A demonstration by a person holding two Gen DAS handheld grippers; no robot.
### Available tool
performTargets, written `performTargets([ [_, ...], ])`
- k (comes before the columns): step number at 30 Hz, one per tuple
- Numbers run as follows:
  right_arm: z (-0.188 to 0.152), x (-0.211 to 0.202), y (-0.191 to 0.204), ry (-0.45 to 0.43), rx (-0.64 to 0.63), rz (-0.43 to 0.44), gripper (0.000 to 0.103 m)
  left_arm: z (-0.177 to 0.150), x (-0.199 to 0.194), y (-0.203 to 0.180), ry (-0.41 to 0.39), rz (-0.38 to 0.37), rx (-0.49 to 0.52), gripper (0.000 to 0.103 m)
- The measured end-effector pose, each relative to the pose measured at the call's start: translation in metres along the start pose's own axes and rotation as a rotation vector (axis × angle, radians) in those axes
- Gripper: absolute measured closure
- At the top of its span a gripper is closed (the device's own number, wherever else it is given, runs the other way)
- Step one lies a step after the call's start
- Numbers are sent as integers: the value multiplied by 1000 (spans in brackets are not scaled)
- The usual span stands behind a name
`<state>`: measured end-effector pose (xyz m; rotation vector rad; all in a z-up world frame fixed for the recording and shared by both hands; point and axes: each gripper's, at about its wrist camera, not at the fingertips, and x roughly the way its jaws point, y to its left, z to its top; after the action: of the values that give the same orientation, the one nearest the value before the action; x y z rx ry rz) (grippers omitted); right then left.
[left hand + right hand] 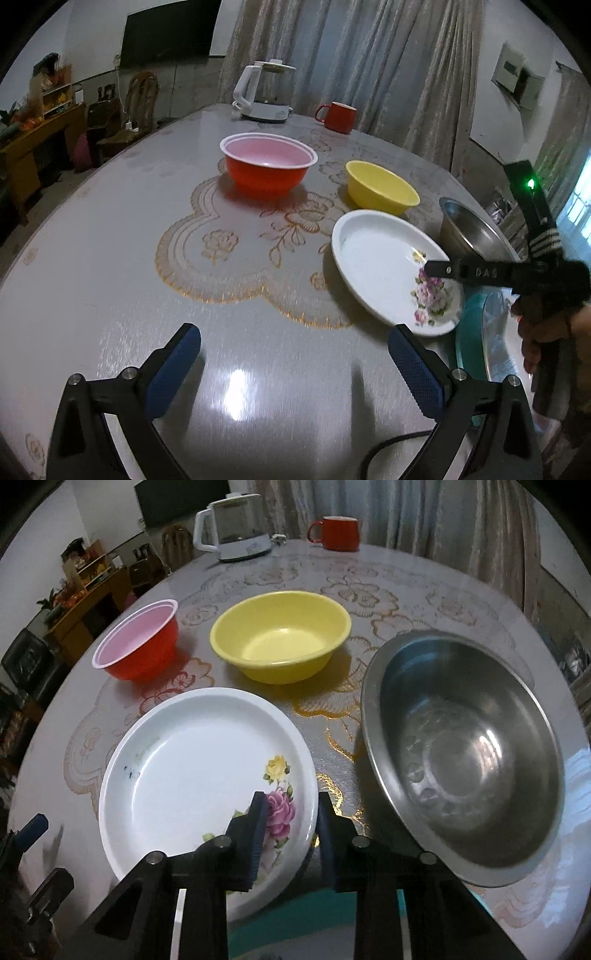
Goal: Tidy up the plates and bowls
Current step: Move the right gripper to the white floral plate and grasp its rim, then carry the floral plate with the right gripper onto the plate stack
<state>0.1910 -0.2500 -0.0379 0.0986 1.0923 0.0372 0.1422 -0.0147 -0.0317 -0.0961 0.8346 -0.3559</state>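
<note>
Right wrist view: my right gripper [290, 805] straddles the white plate [192, 775] rim, fingers not yet pinching it, plate resting partly on a teal plate [280, 923]. Left gripper [295, 350] hangs released over bare tabletop [110, 277]; steel bowl [469, 753], yellow bowl [280, 642], red bowl [140, 646] sit beyond, unstacked.

White flowered plate [192, 775] is sat nearest on the lace-patterned table [424, 590], steel bowl [469, 757] right of it, yellow plastic bowl [280, 642] behind, red plastic bowl [140, 642] further left.

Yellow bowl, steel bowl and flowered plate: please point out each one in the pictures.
yellow bowl [282, 642]: right wrist view, inner floor.
steel bowl [469, 760]: right wrist view, inner bottom.
flowered plate [192, 760]: right wrist view, bare white centre.
</note>
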Motion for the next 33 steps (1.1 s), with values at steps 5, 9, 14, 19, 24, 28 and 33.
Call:
performTargets([
  [5,-6,0,7,-12,-45,-16,77,9,9,5,-2,8,-14,2],
  [9,-12,-3,14,27,-25,138,79,15,19,9,16,2,-25,2],
  [14,-8,-2,21,14,2,141,77,26,33,11,47,-6,-20,14],
  [19,-6,-2,20,7,32,137,76,31,42,0,50,-8,17,15],
  [24,-6,1,21,12,28,131,76,32,52,-9,55,-31,31,15],
  [28,-2,2,22,27,5,122,76,31,61,-18,63,-46,71,28],
  [33,1,5,23,31,-23,137,76,30,62,-25,69,-33,111,53],
])
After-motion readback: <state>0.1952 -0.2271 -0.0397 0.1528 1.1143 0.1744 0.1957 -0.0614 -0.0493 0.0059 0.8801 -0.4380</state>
